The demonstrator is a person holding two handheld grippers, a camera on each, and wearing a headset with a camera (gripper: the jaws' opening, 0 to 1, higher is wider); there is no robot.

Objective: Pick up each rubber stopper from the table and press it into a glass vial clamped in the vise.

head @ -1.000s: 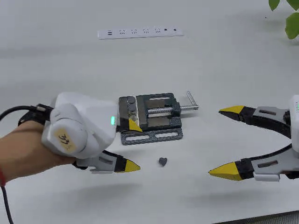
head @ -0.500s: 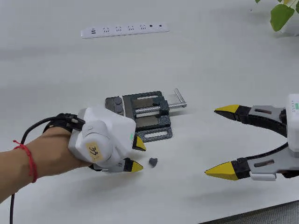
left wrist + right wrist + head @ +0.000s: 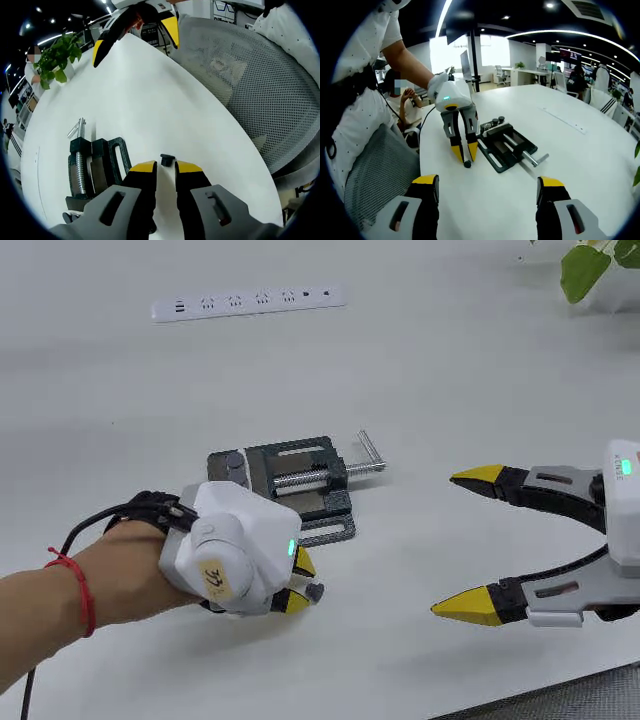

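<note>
Left gripper: we see its jaws narrow, low over the table.
Stopper: lying on the table just off those jaw tips.
Right gripper: jaws wide, well apart from the stopper.
Vise: just beside our left gripper.
Far side: power strip, plant.

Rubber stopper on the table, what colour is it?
The rubber stopper is dark grey, almost black, clearest in the left gripper view.

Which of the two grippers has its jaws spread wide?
The right gripper: its yellow-tipped jaws gape wide, off to the side of the vise. The left gripper has its jaws only narrowly apart, right at the small dark stopper.
</note>
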